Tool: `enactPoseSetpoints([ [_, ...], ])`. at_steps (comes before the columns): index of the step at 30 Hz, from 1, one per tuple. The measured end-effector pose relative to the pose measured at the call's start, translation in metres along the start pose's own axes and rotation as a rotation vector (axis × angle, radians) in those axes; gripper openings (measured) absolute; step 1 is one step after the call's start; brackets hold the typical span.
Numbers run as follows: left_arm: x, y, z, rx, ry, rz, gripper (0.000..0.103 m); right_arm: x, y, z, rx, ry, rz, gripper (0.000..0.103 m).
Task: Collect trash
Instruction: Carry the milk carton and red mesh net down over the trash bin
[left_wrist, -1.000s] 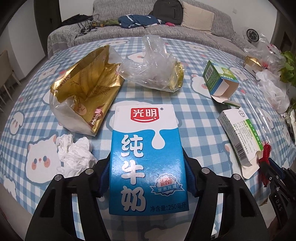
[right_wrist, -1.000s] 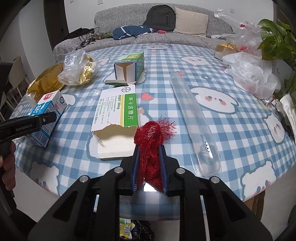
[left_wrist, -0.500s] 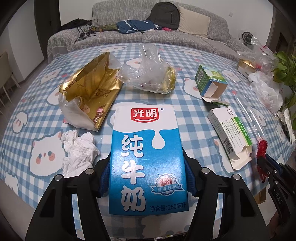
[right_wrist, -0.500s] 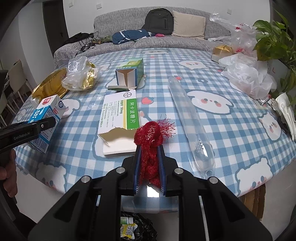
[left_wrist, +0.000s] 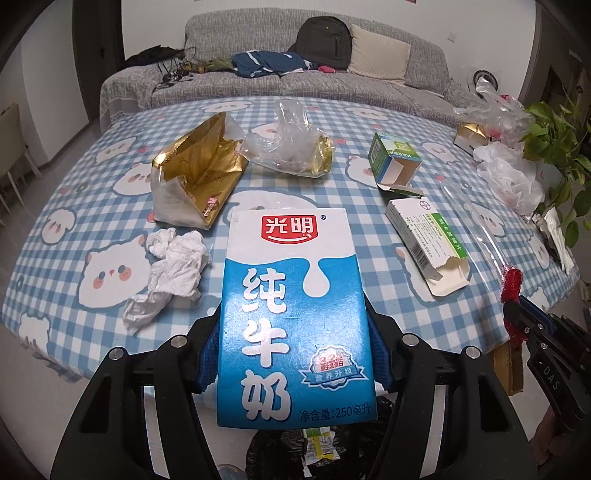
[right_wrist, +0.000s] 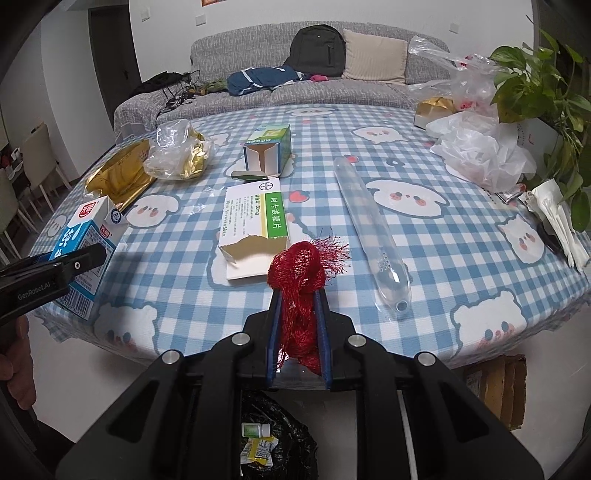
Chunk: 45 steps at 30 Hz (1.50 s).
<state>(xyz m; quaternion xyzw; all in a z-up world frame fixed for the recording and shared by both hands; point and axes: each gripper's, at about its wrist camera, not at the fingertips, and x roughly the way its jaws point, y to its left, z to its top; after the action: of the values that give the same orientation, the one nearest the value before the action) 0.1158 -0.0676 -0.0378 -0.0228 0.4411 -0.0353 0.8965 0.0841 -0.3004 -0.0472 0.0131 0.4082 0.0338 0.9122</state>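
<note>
My left gripper (left_wrist: 293, 354) is shut on a blue and white milk carton (left_wrist: 293, 317), held off the near edge of the checked table (left_wrist: 92, 206); the carton (right_wrist: 86, 251) also shows at the left of the right wrist view. My right gripper (right_wrist: 298, 317) is shut on a bunch of red mesh netting (right_wrist: 301, 273), seen from the side as red netting (left_wrist: 511, 288) in the left wrist view. Below both, a black trash bag (right_wrist: 280, 443) with small packets lies open on the floor. On the table lie a crumpled tissue (left_wrist: 173, 262), a gold wrapper (left_wrist: 199, 173) and a white-green medicine box (right_wrist: 255, 221).
A clear plastic bag (left_wrist: 291, 151) over gold foil, an open green box (left_wrist: 393, 162), a clear plastic tube (right_wrist: 373, 229) and white bags (right_wrist: 480, 155) beside a plant (right_wrist: 546, 96) are on the table. A grey sofa (left_wrist: 295, 85) stands behind. A cardboard box (right_wrist: 498, 387) sits under the table edge.
Both grippers have pulled back and up from the table with their loads; the table edge and the black trash bag below have come into view.
</note>
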Motion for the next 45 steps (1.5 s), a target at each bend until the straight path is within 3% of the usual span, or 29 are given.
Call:
enactPoseSetpoints([
  [9, -0.028, -0.001, -0.037, -0.020, -0.014, -0.024, 0.062, -0.021, -0.002, -0.025, -0.001, 0.001, 0.010, 0.016],
  [26, -0.046, -0.021, -0.112, 0.013, 0.003, -0.045, 0.062, -0.037, 0.003, -0.063, -0.010, 0.012, 0.017, 0.016],
  [45, -0.020, -0.020, -0.182, -0.023, 0.057, -0.023, 0.062, -0.027, 0.005, -0.112, -0.021, 0.057, -0.006, 0.016],
])
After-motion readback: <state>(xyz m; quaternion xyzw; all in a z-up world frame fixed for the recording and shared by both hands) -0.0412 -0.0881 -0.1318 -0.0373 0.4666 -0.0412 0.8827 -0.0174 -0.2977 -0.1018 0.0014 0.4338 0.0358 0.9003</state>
